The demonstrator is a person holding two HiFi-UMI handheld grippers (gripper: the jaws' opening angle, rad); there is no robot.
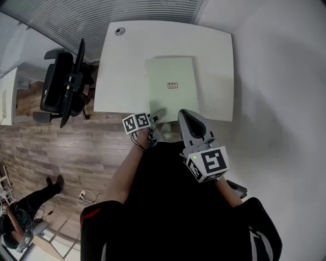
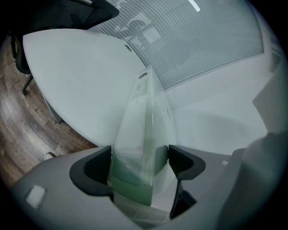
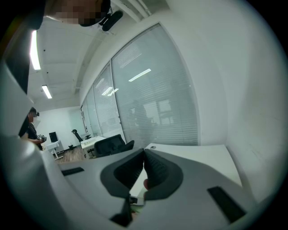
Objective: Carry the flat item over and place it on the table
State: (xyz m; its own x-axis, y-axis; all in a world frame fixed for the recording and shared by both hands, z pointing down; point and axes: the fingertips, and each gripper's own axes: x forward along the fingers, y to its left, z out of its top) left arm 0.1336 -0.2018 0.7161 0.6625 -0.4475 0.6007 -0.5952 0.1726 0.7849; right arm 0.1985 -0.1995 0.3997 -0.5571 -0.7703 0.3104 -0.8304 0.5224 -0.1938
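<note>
A white wall (image 1: 280, 76) runs along one side, wood floor (image 1: 61, 148) along the other, and slatted blinds (image 1: 127, 12) hang past the far edge. On the white table (image 1: 214, 61) the pale green sheet (image 1: 170, 84) lies flat by the near edge. A black office chair (image 1: 63, 84) stands off the left edge. My left gripper (image 1: 158, 113) has its jaws wide apart, with the sheet's near edge between them. My right gripper (image 1: 184, 113), just beside, has its jaws together. A small label (image 1: 172, 85) sits on the sheet, and there is a cable hole (image 1: 119, 31) in the far left corner.
</note>
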